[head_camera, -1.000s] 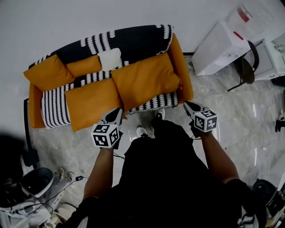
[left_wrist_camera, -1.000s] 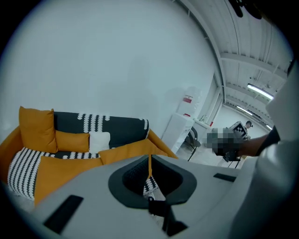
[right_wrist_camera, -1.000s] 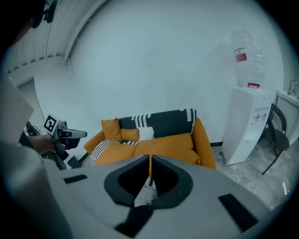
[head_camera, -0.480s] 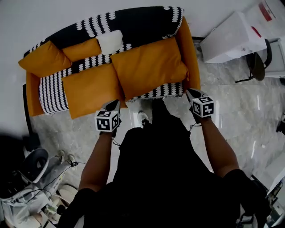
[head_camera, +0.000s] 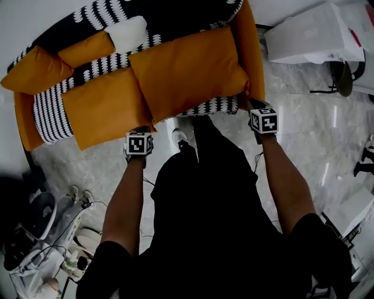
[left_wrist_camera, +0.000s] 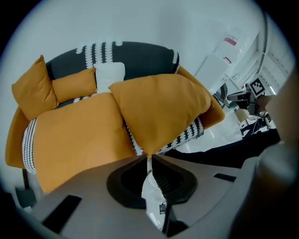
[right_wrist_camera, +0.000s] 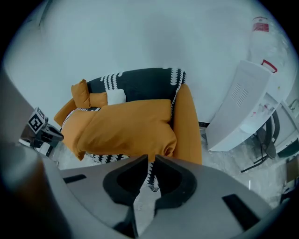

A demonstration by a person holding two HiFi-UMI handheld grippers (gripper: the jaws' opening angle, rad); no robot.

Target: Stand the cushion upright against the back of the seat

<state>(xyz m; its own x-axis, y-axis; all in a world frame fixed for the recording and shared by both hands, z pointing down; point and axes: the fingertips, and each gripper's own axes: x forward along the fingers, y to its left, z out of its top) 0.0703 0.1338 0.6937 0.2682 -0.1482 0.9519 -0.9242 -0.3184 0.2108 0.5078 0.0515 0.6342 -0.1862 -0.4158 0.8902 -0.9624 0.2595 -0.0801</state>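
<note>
Left claw [left_wrist_camera: 149,158], right claw [right_wrist_camera: 150,159] closed, empty, near cushion [head_camera: 187,70] corners.

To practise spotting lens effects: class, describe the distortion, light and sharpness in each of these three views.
Head view: the sofa bows into a curve, glare streaks the marble floor, the person's dark clothes lose detail. Left gripper view: black corners round a fisheye circle; the left tool is soft, the orange cushion beyond it sharp. Right gripper view: same black corners; the wall evenly lit.
</note>
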